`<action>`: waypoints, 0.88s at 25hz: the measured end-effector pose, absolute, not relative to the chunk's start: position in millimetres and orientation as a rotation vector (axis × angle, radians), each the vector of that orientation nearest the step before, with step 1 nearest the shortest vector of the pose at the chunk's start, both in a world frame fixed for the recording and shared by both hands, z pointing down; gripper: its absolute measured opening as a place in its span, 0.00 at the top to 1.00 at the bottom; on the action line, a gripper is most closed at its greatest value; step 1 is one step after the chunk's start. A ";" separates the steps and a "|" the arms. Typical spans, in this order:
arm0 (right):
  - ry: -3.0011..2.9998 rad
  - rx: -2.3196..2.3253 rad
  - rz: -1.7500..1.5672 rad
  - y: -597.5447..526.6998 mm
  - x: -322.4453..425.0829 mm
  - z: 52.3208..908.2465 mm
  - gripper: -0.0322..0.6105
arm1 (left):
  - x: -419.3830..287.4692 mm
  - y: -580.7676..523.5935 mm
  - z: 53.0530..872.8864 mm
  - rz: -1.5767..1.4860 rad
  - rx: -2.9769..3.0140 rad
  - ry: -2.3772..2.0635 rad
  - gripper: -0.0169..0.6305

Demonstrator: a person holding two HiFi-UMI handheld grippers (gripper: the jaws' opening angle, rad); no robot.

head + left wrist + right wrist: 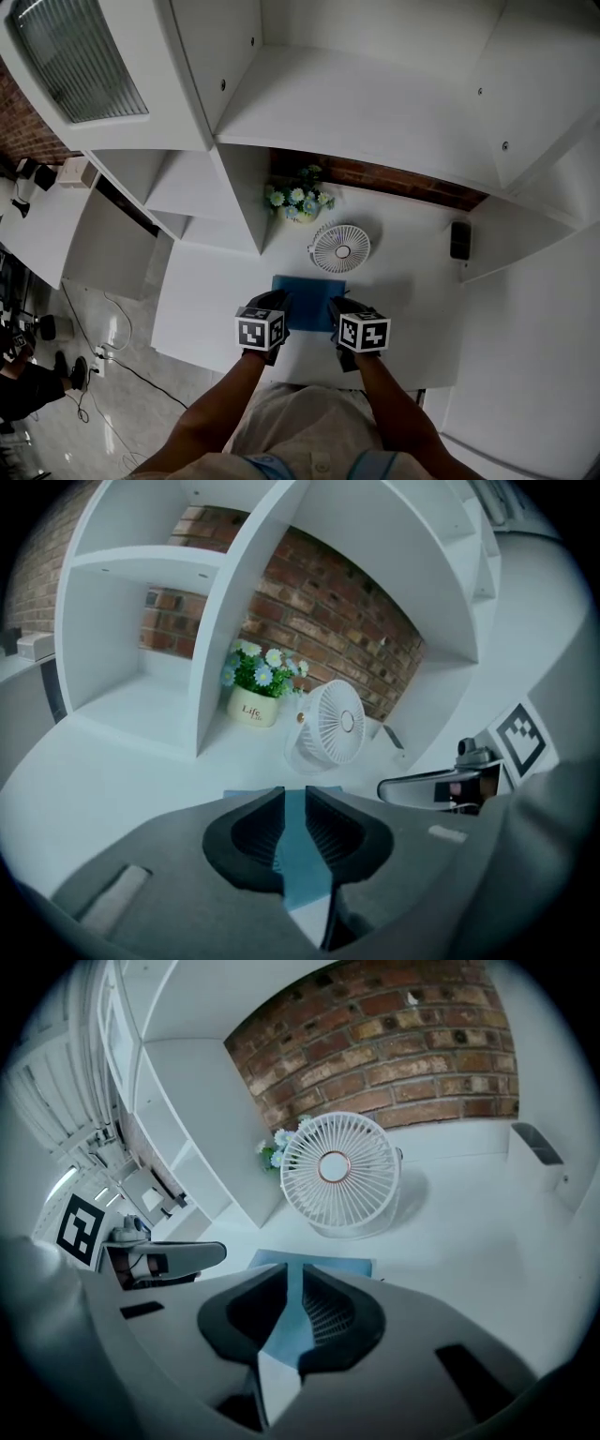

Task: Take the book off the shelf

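Flat on a white shelf board (202, 305), a blue book (309, 298) with a gripper at either edge.
Met on its left edge by the left gripper (277, 305) and on its right edge by the right gripper (338, 309), both on bare forearms (225, 403). Just beyond the book, a white desk fan (340, 247), upright; behind and left of that, a pot of flowers (300, 202) by the brick wall (394, 180); well apart to the right, a small dark box (460, 240).
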State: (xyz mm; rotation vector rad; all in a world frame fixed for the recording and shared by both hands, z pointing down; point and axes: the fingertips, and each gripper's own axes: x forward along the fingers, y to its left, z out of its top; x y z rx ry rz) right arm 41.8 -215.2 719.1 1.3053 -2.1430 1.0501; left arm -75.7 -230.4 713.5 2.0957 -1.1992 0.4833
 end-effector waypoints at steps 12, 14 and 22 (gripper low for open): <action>-2.325 1.245 0.975 -202.2 31.2 675.7 0.90 | -51.2 -209.3 673.9 0.414 2.247 -1.095 0.96; -2.352 1.227 0.962 -197.4 28.8 668.4 0.90 | -46.9 -204.9 668.0 0.399 2.281 -1.067 0.96; -2.531 1.120 0.808 -182.1 12.8 626.2 0.90 | -26.7 -180.9 632.9 0.259 2.480 -0.897 0.96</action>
